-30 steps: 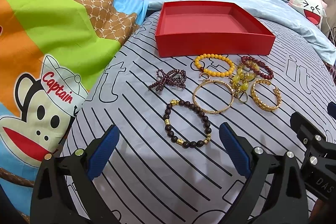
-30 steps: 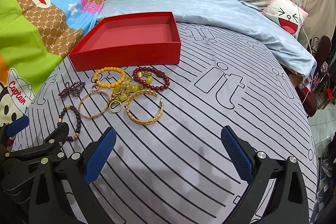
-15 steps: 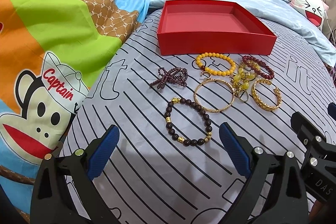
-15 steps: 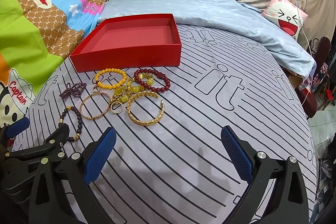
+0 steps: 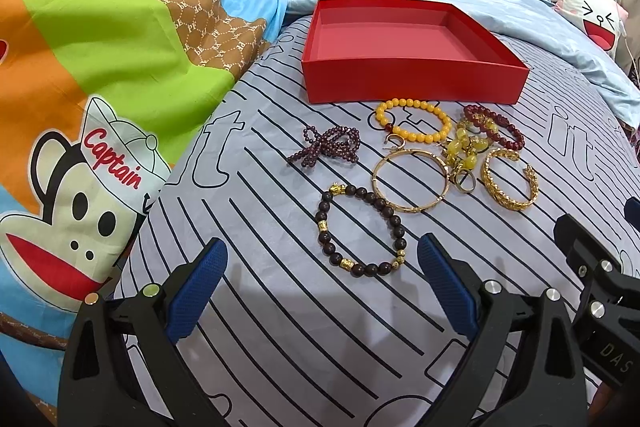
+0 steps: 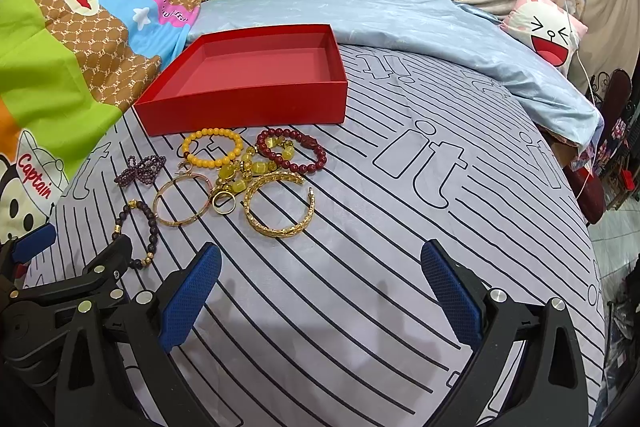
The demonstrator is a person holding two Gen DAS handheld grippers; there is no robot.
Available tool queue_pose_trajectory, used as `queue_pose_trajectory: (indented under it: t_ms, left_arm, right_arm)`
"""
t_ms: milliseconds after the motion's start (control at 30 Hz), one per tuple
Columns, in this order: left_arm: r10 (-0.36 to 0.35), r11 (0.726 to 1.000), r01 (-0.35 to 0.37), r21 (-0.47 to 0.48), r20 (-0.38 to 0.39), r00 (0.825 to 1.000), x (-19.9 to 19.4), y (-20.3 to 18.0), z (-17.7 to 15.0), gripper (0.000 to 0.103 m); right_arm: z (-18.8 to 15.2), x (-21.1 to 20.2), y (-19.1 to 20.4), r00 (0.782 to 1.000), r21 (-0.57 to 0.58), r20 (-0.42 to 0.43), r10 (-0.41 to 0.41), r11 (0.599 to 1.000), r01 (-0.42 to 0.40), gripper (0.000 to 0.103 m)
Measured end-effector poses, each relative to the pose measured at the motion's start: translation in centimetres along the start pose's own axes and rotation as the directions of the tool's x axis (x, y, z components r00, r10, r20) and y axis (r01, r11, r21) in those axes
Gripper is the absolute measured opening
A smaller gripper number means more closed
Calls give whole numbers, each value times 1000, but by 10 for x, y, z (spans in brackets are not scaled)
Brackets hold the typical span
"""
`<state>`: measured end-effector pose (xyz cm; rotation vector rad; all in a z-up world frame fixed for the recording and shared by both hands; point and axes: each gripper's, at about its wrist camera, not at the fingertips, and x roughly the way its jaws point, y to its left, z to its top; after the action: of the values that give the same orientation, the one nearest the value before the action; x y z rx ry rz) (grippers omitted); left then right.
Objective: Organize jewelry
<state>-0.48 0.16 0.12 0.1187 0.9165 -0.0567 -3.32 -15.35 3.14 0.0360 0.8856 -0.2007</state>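
An empty red box (image 5: 412, 79) (image 6: 244, 107) sits on the striped sheet. In front of it lie several pieces: a yellow bead bracelet (image 5: 440, 131) (image 6: 236, 149), a dark red bead bracelet (image 5: 516, 141) (image 6: 318, 163), a purple bead bow (image 5: 324, 147) (image 6: 140, 169), a thin gold bangle (image 5: 376, 183) (image 6: 160, 211), a gold cuff (image 5: 508, 203) (image 6: 280, 229), a gold ring (image 5: 464, 181) (image 6: 222, 203) and a dark bead bracelet (image 5: 324, 235) (image 6: 152, 227). My left gripper (image 5: 322, 287) is open just short of the dark bracelet. My right gripper (image 6: 320, 291) is open, below the cuff.
A bright cartoon-monkey blanket (image 5: 80, 67) lies to the left. A folded blue quilt (image 6: 400, 19) and a pink face cushion (image 6: 548, 35) lie behind and to the right. The bed edge drops off at far right (image 6: 600, 227).
Both grippers have moved a little forward toward the jewelry. Nothing has been picked up or shifted.
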Motion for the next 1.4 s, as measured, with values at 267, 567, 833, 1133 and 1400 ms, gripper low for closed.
queue_pose_trajectory:
  t_ms: [267,567,833,1133,1400]
  left_arm:
    - [2,1000,-2,2,1,1000,-1,1,0,91]
    - [2,1000,-2,1,0,1000,0,1,-1,91]
    - [3,1000,-3,0,-2,1000,0,2,-1,91]
    - [3,1000,-3,0,-3,1000,0,2,-1,91]
    - [4,1000,-4,2,-7,1000,1,1,-2,91]
  right_arm:
    - [0,0,0,1000,1,0,1,1000,-1,96]
    - [0,0,0,1000,0,-1,0,1000,0,96]
    - [0,0,0,1000,1,-2,0,1000,0,96]
    - [0,0,-1,1000,2,-1,1,1000,-1,96]
    - [0,0,0,1000,1,-3,1,1000,-1,96]
